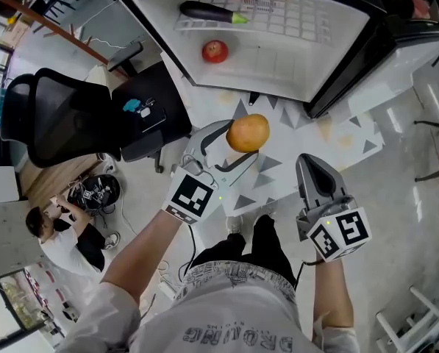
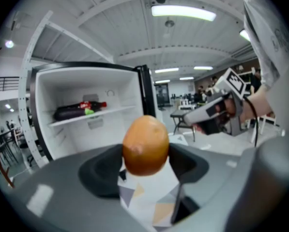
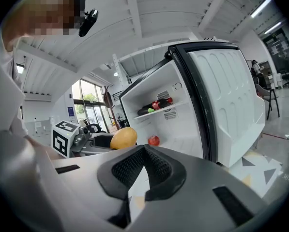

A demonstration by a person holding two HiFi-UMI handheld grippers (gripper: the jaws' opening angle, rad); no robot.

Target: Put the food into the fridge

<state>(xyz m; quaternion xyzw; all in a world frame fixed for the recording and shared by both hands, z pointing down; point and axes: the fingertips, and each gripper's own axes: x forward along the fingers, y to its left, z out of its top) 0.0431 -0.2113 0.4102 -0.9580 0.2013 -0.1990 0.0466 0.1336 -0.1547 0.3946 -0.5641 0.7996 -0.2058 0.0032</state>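
Right now my left hand-held gripper (image 2: 146, 164) clamps the orange fruit (image 2: 145, 146) by its sides, in the air before the open fridge (image 1: 293, 65). My right hand-held gripper (image 3: 144, 151) is closed and empty. Round and smooth, the fruit could squirt out if I tilt or ease off. The head view shows a red fruit (image 1: 215, 51) inside; the left gripper view does not.

Bright, even indoor light from ceiling strip light (image 2: 183, 12) and windows (image 3: 88, 111). Heavy fisheye warp and dark corners in both gripper views. Near jaws and orange fruit (image 2: 145, 146) soft. Head view sharp; white fridge (image 1: 278, 57) interior slightly glary, shadows faint.
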